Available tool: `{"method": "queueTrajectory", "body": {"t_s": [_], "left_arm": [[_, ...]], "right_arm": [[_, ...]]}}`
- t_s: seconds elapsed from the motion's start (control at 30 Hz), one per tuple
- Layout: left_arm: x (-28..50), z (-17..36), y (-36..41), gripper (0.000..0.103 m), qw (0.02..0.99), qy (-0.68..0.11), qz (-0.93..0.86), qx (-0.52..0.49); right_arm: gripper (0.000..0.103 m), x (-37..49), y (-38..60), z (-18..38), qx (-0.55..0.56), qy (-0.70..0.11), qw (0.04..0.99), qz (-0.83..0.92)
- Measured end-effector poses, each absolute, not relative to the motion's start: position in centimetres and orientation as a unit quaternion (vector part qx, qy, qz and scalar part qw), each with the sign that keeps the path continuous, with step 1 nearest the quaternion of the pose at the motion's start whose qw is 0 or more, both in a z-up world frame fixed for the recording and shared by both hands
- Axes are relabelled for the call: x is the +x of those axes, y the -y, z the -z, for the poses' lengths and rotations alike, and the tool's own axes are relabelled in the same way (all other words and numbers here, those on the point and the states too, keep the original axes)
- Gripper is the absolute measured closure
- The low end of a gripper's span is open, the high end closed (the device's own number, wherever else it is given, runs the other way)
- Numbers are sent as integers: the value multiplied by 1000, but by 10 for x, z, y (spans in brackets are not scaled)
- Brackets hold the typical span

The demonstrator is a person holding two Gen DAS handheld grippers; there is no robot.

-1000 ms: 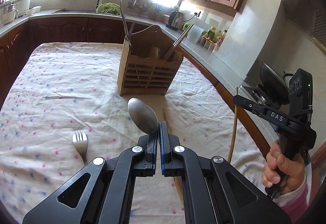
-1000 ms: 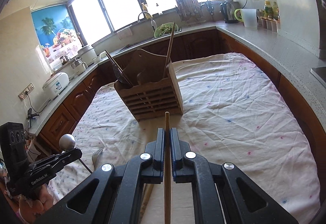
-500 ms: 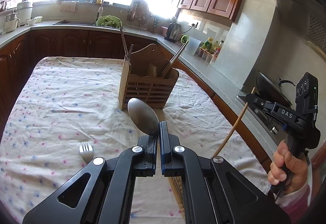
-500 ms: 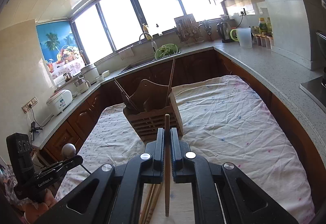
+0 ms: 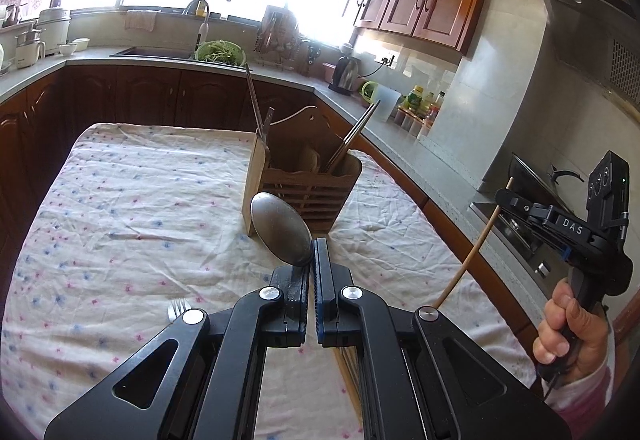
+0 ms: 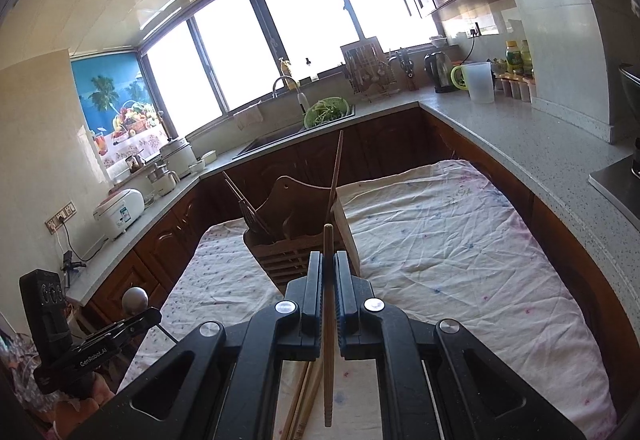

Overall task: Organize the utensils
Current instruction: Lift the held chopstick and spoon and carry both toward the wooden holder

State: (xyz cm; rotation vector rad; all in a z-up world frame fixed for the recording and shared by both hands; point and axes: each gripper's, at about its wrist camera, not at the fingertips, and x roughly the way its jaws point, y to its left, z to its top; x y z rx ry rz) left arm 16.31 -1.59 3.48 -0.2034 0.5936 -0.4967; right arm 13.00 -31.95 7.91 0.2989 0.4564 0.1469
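My left gripper [image 5: 311,254] is shut on a metal spoon [image 5: 280,228], bowl up, held above the cloth-covered table [image 5: 132,200]. My right gripper [image 6: 328,268] is shut on a wooden chopstick [image 6: 328,320], held above the table; it also shows in the left wrist view [image 5: 468,260]. A wooden utensil holder [image 5: 304,180] stands mid-table with chopsticks and utensils in it; it also shows in the right wrist view [image 6: 296,232]. A fork [image 5: 178,308] lies on the cloth at the near left. More chopsticks [image 6: 304,396] lie under my right gripper.
Kitchen counters [image 6: 520,136] wrap around the table on three sides, with a sink [image 5: 160,52], a kettle [image 6: 438,72] and a stove [image 5: 532,208] to the right. The left gripper also shows in the right wrist view [image 6: 136,316].
Both grippers have risen and drawn back from the holder, with the spoon and chopstick still held. The chopstick in the right gripper has tilted from upright to slanted.
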Motion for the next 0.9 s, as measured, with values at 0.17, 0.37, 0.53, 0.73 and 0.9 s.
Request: {"method": "queueTrajectory", "body": {"t_s": [0.17,0.37,0.53,0.73,0.9], "left_arm": [[171,-42,15,101,926,-278,238,-97],[186,-57,13,101,934,-258,229,-91],[205,-70,14,101,942,-240,220,-84],[231,-88,19,101,951,-213,212,-77],[259,-103,26,101,957,-194,204,-73]], "right_arm": [[98,137,320,-84,148,-218,962,-74],[98,147,322,-94,152,-208,963,-75],[98,158,322,-104,154,-192,967,-74],[98,180,325,-123,157,-167,971,-70],[98,203,326,-145,159,-141,975,-68]]}}
